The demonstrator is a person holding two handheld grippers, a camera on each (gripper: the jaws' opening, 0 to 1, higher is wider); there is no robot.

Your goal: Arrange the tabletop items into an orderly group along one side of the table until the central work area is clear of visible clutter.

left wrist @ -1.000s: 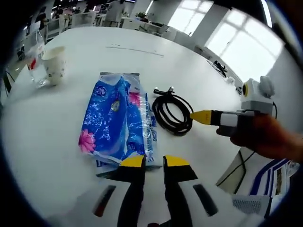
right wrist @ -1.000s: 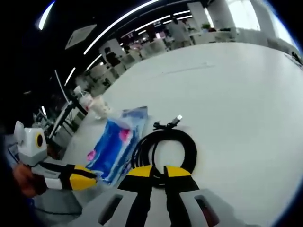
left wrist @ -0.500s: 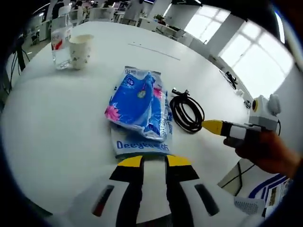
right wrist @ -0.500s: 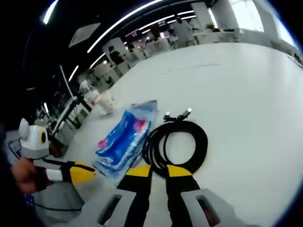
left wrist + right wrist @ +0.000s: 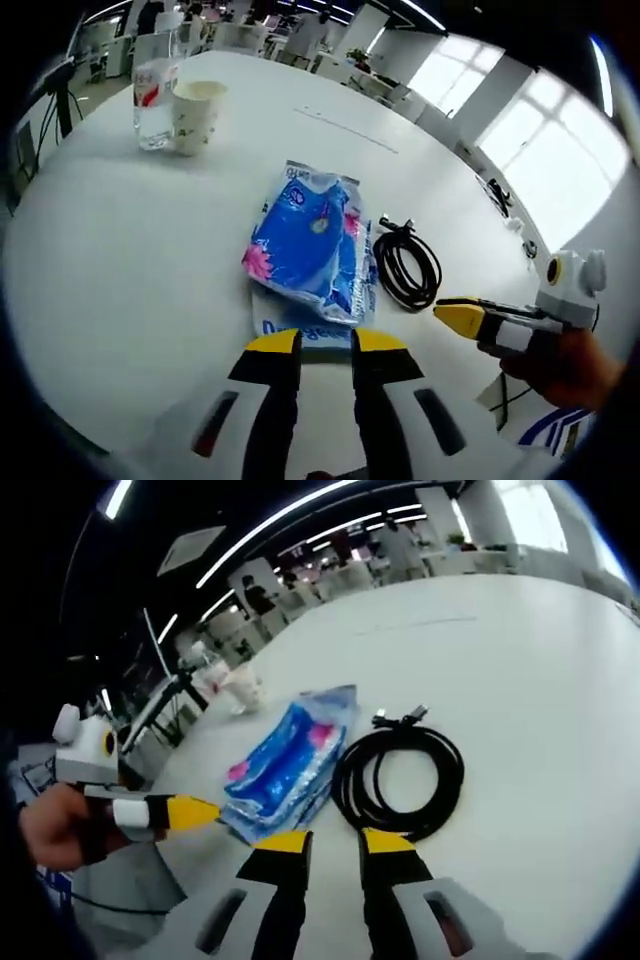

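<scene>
A blue tissue pack (image 5: 315,245) lies flat mid-table, its near end just ahead of my left gripper (image 5: 327,344), whose jaws stand a little apart with bare table between them. To the pack's right lies a coiled black cable (image 5: 408,268). My right gripper (image 5: 465,316), held by a hand (image 5: 560,365), points at the coil from the right. In the right gripper view the cable (image 5: 400,775) lies just beyond my right gripper (image 5: 335,842), which is open and holds nothing. The pack (image 5: 290,765) is to its left, with the left gripper (image 5: 190,810) close to its near corner.
A paper cup (image 5: 195,115) and a water bottle (image 5: 152,92) stand together at the far left of the round white table (image 5: 120,260). The table's edge runs close behind both grippers. Other desks and chairs fill the room beyond.
Both views have drawn back, so the pack and the cable sit a little farther from the jaws. The right jaws have spread wider, and the left jaws slightly.
</scene>
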